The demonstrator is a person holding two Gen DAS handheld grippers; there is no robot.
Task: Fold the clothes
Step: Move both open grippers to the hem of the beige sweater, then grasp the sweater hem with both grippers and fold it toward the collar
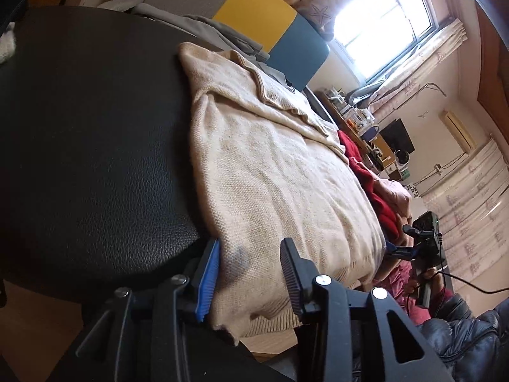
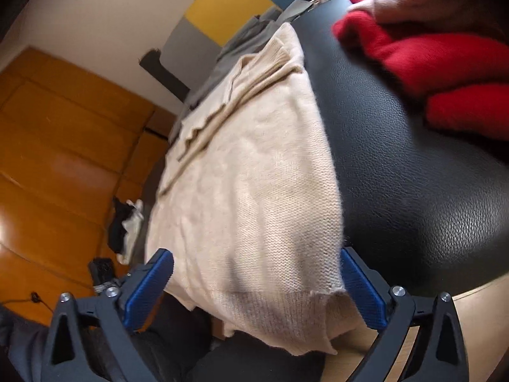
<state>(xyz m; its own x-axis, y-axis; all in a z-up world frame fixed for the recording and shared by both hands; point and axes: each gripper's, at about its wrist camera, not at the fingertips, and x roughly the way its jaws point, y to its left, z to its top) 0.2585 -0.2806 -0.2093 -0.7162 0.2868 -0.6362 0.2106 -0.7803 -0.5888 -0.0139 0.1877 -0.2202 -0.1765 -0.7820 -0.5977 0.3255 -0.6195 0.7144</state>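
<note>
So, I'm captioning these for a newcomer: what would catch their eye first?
A cream knit sweater lies spread on a black leather surface, its hem hanging over the near edge. The left gripper and right gripper each straddle that hem, jaws open. A bright red garment sits bunched at the right.

Bare black cushion [image 1: 95,146] lies open left of the beige sweater [image 1: 270,165]; red clothes [image 2: 429,60] crowd its right edge.
</note>
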